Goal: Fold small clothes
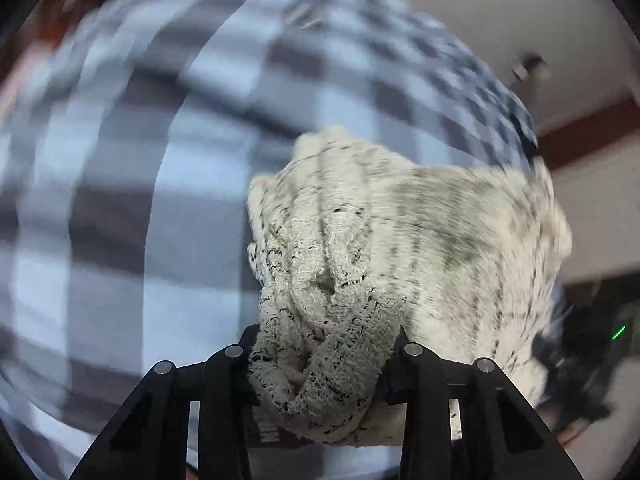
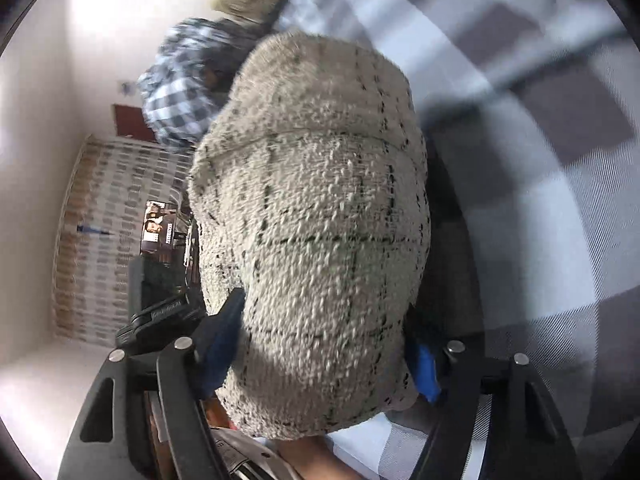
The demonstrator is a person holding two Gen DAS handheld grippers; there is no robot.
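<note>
Nearest each lens, you have both tongs clamped on the same cream knitted garment (image 1: 360,248). Your left gripper (image 1: 324,364) is closed down to the thickness of a bunched, twisted corner, with the fabric wadded between its black fingers (image 1: 232,364). Your right gripper (image 2: 324,356) is pinched on a broader, flatter fold, its blue pads (image 2: 424,364) pressing in from both sides.

Judging by the blur and the cloth hanging free of any surface, you are mid-lift, carrying or shaking the piece out, so the fold itself is not yet made. Your next move calls for spreading the 2 grips apart until the knit hangs flat, then lowering it onto the checked bedcover (image 1: 120,200) so an edge can be laid over.

Your left tool points out across the bedcover, roughly level; your right tool looks tilted and rolled, since the room appears sideways in its view.

Farther off, a crumpled checked cloth (image 2: 180,92) lies beyond the garment, with a white wall (image 2: 44,120) behind.
</note>
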